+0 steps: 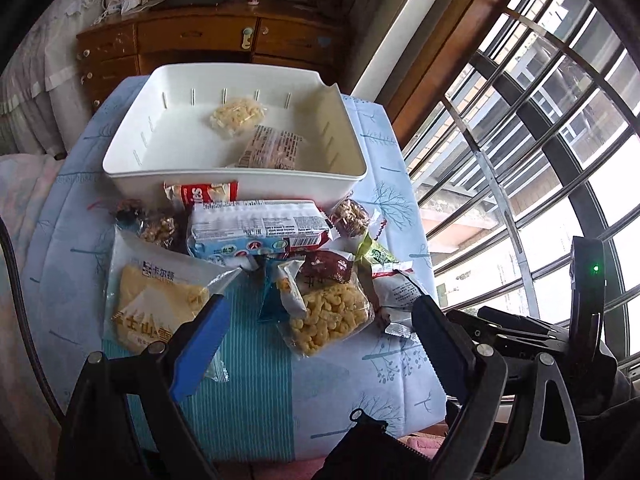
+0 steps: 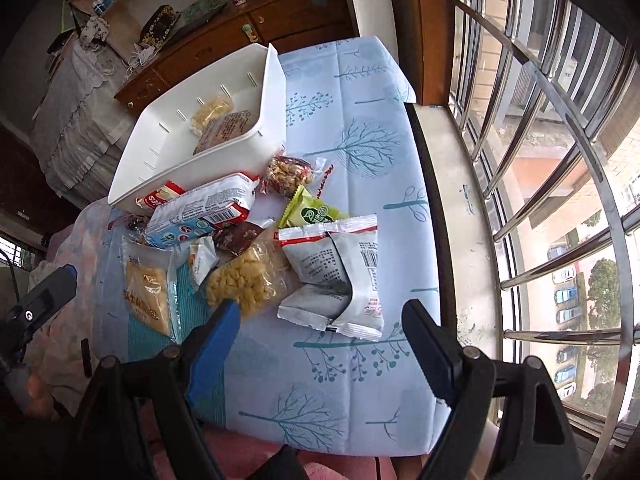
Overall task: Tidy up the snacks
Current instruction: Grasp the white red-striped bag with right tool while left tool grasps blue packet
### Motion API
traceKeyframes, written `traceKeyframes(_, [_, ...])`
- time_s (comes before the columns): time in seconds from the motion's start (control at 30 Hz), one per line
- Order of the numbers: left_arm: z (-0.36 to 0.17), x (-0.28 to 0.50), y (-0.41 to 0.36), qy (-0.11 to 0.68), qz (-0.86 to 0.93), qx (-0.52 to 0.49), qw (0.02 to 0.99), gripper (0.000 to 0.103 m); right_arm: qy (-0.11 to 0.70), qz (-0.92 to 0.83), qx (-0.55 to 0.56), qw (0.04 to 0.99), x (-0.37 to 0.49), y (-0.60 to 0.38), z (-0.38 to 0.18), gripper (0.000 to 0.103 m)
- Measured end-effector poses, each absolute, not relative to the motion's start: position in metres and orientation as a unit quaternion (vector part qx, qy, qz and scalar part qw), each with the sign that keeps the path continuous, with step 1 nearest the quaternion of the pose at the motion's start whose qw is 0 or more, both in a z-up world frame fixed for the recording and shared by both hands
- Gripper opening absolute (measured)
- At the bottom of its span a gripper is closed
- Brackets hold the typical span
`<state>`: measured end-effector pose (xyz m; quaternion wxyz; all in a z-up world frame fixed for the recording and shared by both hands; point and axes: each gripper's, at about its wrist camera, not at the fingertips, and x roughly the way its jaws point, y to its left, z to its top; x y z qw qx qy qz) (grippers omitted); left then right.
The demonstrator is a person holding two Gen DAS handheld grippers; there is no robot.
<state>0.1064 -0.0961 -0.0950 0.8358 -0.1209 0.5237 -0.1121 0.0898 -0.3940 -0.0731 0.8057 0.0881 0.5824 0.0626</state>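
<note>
A white bin (image 1: pixel 236 176) (image 2: pixel 276 92) stands at the far side of the table and holds a pale snack pack (image 1: pixel 239 115) and a brown printed pack (image 1: pixel 274 148). A pile of snack packs lies in front of it: a yellow cake bag (image 1: pixel 156 304), a puffed-corn pack (image 1: pixel 328 316) (image 2: pixel 248 280), a long biscuit pack (image 1: pixel 256 228) (image 2: pixel 204 210), white sachets (image 2: pixel 340 276), a green sachet (image 2: pixel 312 212). My left gripper (image 1: pixel 320 312) is open, above the pile's near edge. My right gripper (image 2: pixel 320 316) is open, just short of the white sachets.
The table wears a pale blue tree-print cloth (image 2: pixel 360 148). A barred window (image 2: pixel 560 160) runs along the right. A wooden dresser (image 1: pixel 200 40) stands behind the bin. The right gripper's body (image 1: pixel 560 340) shows at the right of the left wrist view.
</note>
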Motion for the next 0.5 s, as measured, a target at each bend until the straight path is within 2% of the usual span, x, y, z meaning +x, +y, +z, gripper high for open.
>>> traceKeyframes(0.2, [-0.133, 0.125, -0.096, 0.569, -0.087, -0.159, 0.802, 0.091, 0.624, 0.076, 0.103, 0.771, 0.102, -0.410, -0.096, 0.084])
traceKeyframes(0.5, [-0.195, 0.150, -0.097, 0.627, -0.049, -0.207, 0.749, 0.083, 0.678, 0.107, 0.134, 0.715, 0.113, -0.418, -0.132, 0.084])
